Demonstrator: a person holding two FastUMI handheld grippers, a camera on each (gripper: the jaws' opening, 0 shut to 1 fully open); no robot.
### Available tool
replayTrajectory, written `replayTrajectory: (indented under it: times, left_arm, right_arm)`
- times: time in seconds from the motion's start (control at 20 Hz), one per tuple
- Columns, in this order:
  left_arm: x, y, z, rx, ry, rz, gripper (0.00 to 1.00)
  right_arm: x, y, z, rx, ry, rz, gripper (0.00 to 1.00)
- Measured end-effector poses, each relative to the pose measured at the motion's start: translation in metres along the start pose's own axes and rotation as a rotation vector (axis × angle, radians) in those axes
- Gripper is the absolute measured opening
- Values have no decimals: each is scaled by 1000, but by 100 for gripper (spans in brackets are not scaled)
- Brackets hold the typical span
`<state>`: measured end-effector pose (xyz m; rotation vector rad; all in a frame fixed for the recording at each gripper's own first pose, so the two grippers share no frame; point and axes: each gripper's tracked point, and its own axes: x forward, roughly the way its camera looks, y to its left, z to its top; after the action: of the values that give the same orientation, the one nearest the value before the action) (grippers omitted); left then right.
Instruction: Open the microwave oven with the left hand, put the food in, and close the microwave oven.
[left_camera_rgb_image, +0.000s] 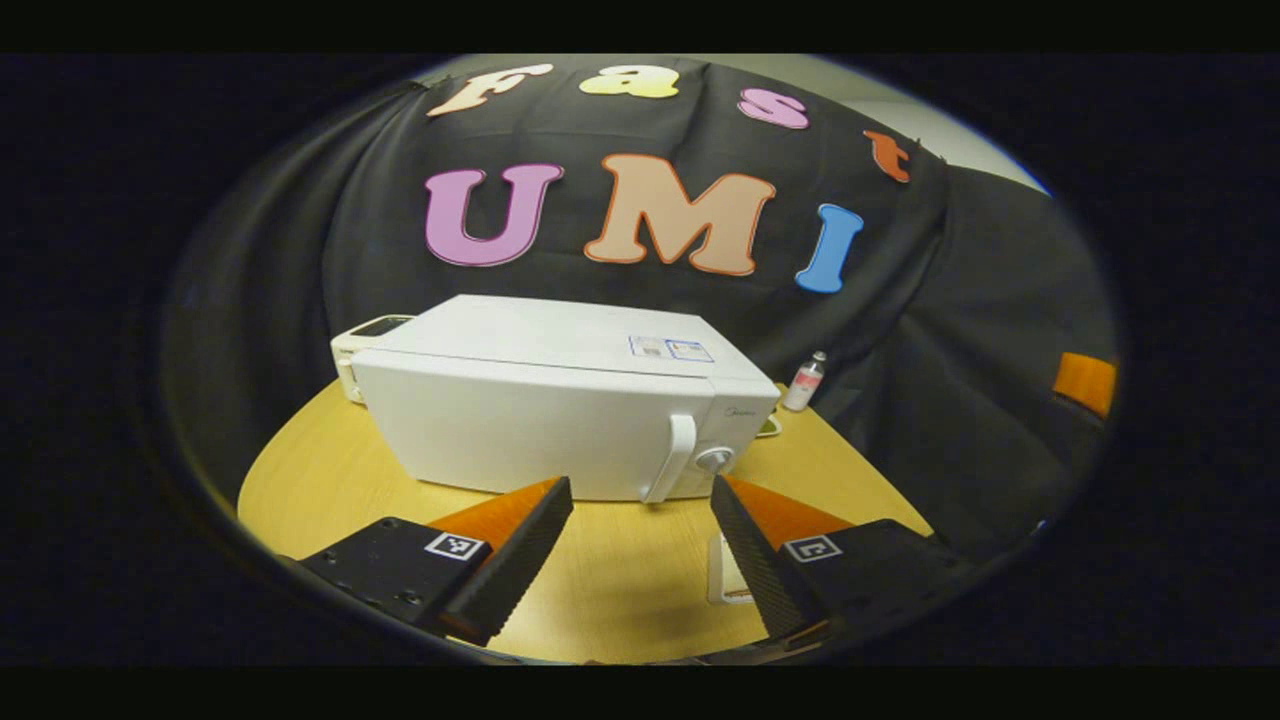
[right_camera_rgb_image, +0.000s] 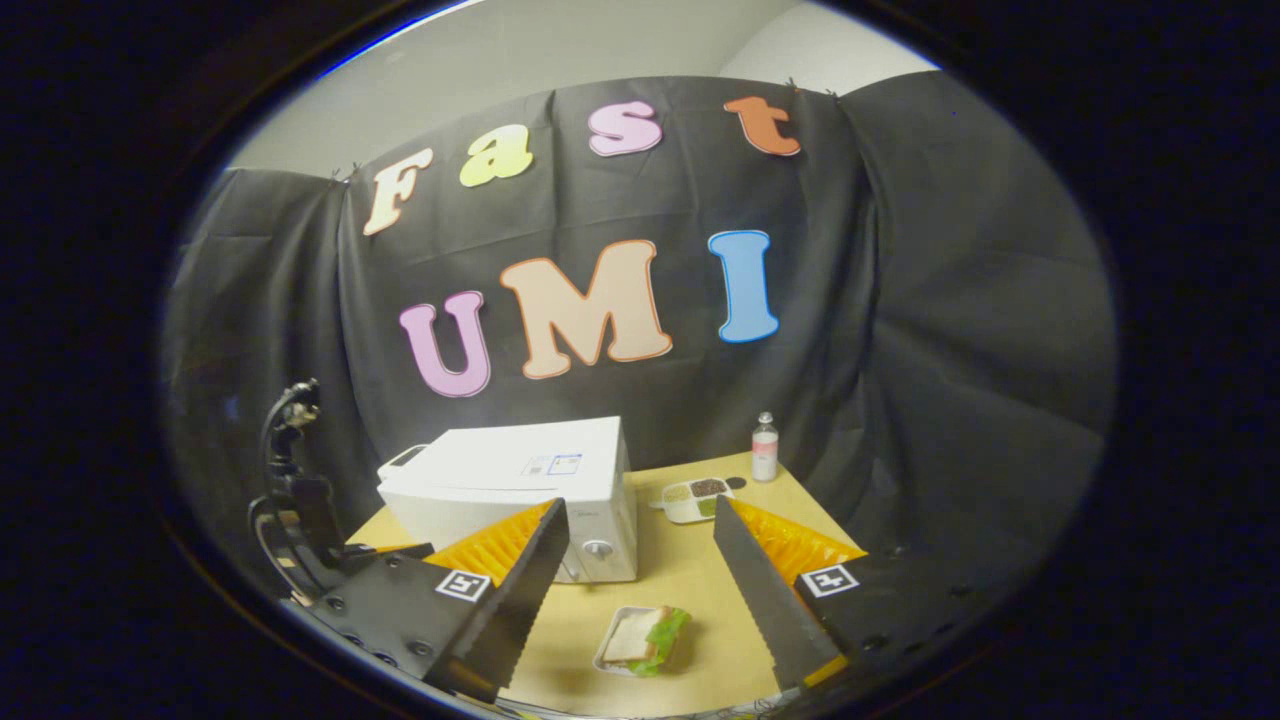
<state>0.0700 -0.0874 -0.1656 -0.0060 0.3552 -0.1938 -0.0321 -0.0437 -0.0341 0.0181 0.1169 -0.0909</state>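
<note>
A white microwave oven (left_camera_rgb_image: 560, 400) stands shut on the round wooden table (left_camera_rgb_image: 620, 580), its vertical handle (left_camera_rgb_image: 673, 455) and a knob (left_camera_rgb_image: 715, 460) on the right of the front. My left gripper (left_camera_rgb_image: 640, 540) is open, a short way in front of the handle, nothing between its fingers. In the right gripper view the microwave oven (right_camera_rgb_image: 520, 480) stands at the back left. A sandwich in a small white tray (right_camera_rgb_image: 640, 640) lies on the table between the fingers of my open right gripper (right_camera_rgb_image: 640, 560), farther off and below it.
A small bottle (right_camera_rgb_image: 765, 447) and a compartment tray of food (right_camera_rgb_image: 695, 498) stand at the back right of the table. A white device (left_camera_rgb_image: 365, 335) sits behind the microwave. The other gripper's black frame with cable (right_camera_rgb_image: 295, 500) shows at the left. A white tray edge (left_camera_rgb_image: 725, 575) lies by my left gripper's right finger.
</note>
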Motion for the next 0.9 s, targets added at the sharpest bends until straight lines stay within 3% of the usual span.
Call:
replayTrajectory:
  times: [0.15, 0.2, 0.25, 0.3, 0.4, 0.55, 0.8, 0.85, 0.9]
  left_arm:
    - [28, -11, -16, 0, 44, -31, 93]
    - [38, -14, -20, -1, 62, -33, 94]
    - [48, -15, -26, -5, 83, -34, 93]
    - [58, -17, -30, -10, 96, -35, 89]
    - [77, -16, -35, -27, 106, -23, 89]
    - [104, -15, -42, -44, 143, -15, 86]
    - [132, -14, -56, -65, 202, 2, 83]
    - [137, -14, -60, -69, 213, 7, 83]
    - [141, -14, -63, -70, 223, 12, 83]
  right_arm:
    - [3, -11, -2, 10, 3, -29, 96]
    - [4, -17, -1, 14, 0, -41, 92]
    - [5, -22, 0, 16, -4, -54, 96]
    - [5, -28, 0, 19, -9, -69, 92]
    - [7, -37, 2, 32, -14, -94, 92]
    - [11, -48, 2, 56, -9, -110, 96]
    - [18, -60, 5, 50, -12, -124, 92]
    - [19, -61, 6, 53, -9, -121, 96]
    - [20, -62, 5, 58, -4, -117, 92]
